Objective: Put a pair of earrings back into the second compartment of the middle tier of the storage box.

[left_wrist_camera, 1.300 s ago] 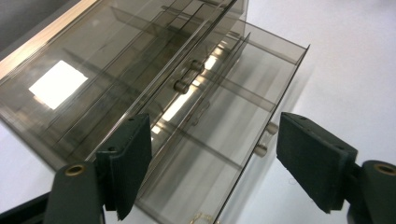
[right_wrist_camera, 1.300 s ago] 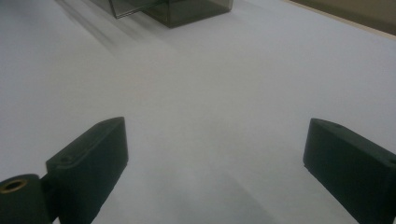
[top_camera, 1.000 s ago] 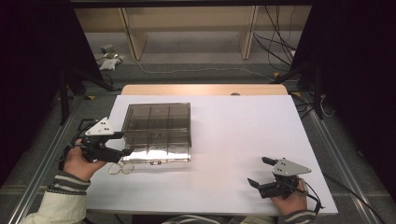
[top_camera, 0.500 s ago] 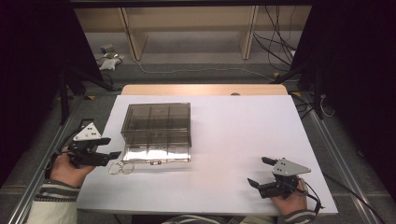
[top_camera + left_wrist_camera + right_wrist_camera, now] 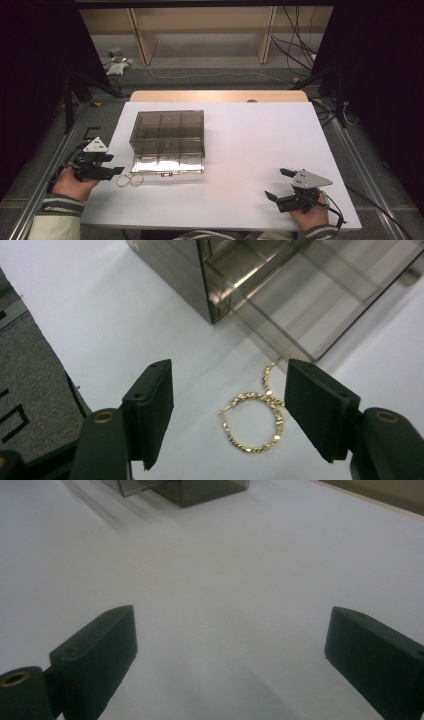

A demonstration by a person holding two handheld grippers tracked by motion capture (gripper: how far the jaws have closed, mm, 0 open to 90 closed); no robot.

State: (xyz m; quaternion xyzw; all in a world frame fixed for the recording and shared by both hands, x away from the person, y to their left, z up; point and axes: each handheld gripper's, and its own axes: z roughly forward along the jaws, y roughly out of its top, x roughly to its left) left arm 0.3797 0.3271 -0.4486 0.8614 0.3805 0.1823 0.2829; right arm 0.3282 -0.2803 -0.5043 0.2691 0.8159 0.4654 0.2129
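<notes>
Two gold hoops (image 5: 254,421) lie between the left hand-held gripper's (image 5: 227,410) parted jaws; one should be pinched squarely at its rim.

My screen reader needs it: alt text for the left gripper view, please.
Two gold hoop earrings lie on the white table between the open black jaws of the left gripper, untouched. Beyond them stands a smoky clear compartment box.

No text, label, brand, number or sign can be read anywhere.
</notes>
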